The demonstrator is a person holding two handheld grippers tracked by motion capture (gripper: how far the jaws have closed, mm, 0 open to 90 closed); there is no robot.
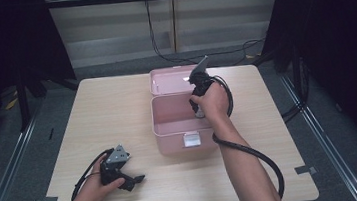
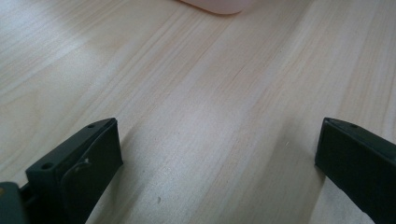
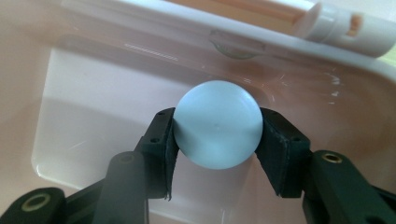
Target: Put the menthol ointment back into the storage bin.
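A: Pale wood table [image 1: 117, 112], dark curtains either side, cables along the back wall. I've got the pink box [image 1: 179, 130] at mid-table with its lid [image 1: 167, 81] thrown back toward the far edge.

B: Where's the ball?

A: Pale blue ball [image 3: 217, 128], clamped between the jaws of my right gripper [image 3: 217, 140]. Both pads press its sides, and it hangs inside the box, above the floor. I can't tell whether it touches bottom. From the high view, the right gripper [image 1: 197, 101] dips over the box's right rear part, hand wrapped round it.

B: And the other one?

A: Left gripper [image 1: 130, 180] rests low near the table's front left, jaws spread wide with bare wood between them. A corner of the box just peeks in at the top of its view. It is well apart from the work.

B: Step?

A: I'd call it placing: ball carried in, not yet let go. Next move, as I judge it, wants a small descent until the ball sits, then a slow opening so it doesn't roll off, then lifting clear of the wall.
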